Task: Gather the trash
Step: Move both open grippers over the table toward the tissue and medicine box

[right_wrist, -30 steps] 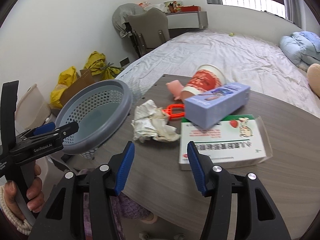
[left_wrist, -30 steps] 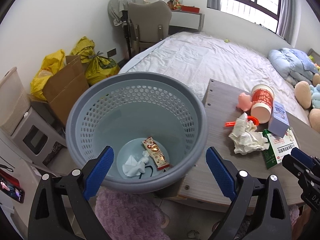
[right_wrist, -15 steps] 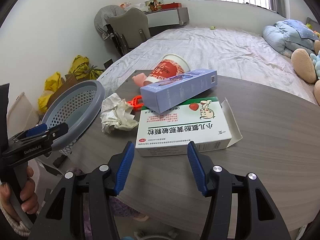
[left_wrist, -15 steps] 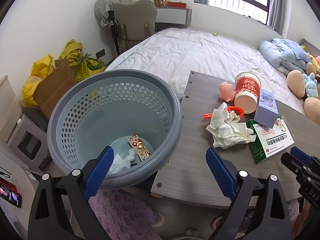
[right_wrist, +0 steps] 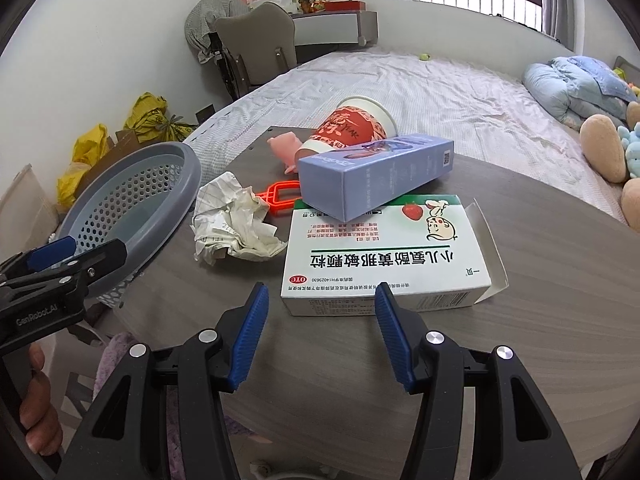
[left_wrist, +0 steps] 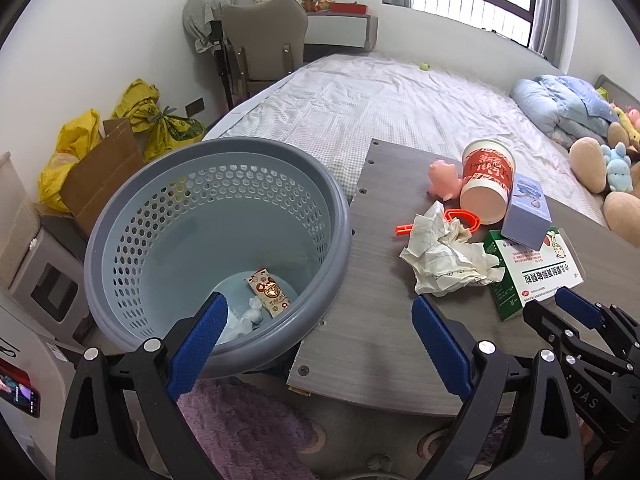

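Note:
Beside the grey wooden table (left_wrist: pixel 384 320) stands a grey perforated basket (left_wrist: pixel 120 216), with a snack wrapper (left_wrist: pixel 270 292) and white tissue (left_wrist: pixel 252 316) at its bottom. On the table lie crumpled paper (right_wrist: pixel 232 224), a white-and-green medicine box (right_wrist: pixel 386 252), a light blue carton (right_wrist: pixel 376 172) leaning on that box, a tipped red paper cup (right_wrist: pixel 352 128), an orange plastic piece (right_wrist: pixel 280 196) and a pink toy (right_wrist: pixel 286 148). My left gripper (left_wrist: pixel 318 332) is open above the basket's near rim and the table edge. My right gripper (right_wrist: pixel 322 320) is open, its tips at the medicine box's near edge, nothing pinched.
A bed (left_wrist: pixel 400 100) lies behind the table, with plush toys (left_wrist: pixel 596 164) at its right. A chair (left_wrist: pixel 260 40), yellow bags (left_wrist: pixel 152 116) and a cardboard box (left_wrist: pixel 100 176) stand past the basket. A purple rug (left_wrist: pixel 240 432) covers the floor below. A hand (right_wrist: pixel 36 400) holds the left gripper.
My left gripper has shifted right, from over the basket toward the table edge. My right gripper has swung from the crumpled paper to the medicine box and come down close to it.

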A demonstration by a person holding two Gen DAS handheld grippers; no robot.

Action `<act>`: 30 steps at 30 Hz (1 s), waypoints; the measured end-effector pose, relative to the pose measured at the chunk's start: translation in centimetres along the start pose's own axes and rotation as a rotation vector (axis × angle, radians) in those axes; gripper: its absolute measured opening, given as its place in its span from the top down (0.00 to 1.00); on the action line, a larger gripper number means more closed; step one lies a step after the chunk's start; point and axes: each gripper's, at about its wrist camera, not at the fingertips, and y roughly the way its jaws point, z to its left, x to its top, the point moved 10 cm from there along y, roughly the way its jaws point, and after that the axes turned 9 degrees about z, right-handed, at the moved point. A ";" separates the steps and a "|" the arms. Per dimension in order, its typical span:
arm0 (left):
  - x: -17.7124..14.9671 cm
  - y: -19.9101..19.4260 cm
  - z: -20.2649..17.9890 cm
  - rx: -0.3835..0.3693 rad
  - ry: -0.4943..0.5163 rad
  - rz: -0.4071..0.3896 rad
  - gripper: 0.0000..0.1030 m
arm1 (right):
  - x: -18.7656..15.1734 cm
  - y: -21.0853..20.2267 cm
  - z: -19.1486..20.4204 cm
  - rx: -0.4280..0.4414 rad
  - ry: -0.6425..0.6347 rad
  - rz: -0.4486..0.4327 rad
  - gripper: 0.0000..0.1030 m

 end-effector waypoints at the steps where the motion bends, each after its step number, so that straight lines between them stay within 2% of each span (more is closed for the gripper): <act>1: 0.0 0.0 0.0 -0.001 0.000 0.001 0.11 | 0.1 0.1 0.0 -0.015 -0.004 -0.001 0.48; 18: -0.1 0.2 0.0 -0.016 -0.006 0.006 0.11 | 1.2 1.5 0.7 -0.251 -0.095 -0.013 0.46; 30: -0.1 -0.1 -0.5 -0.016 0.004 0.003 0.11 | -0.5 0.1 -2.7 -0.295 -0.042 -0.005 0.46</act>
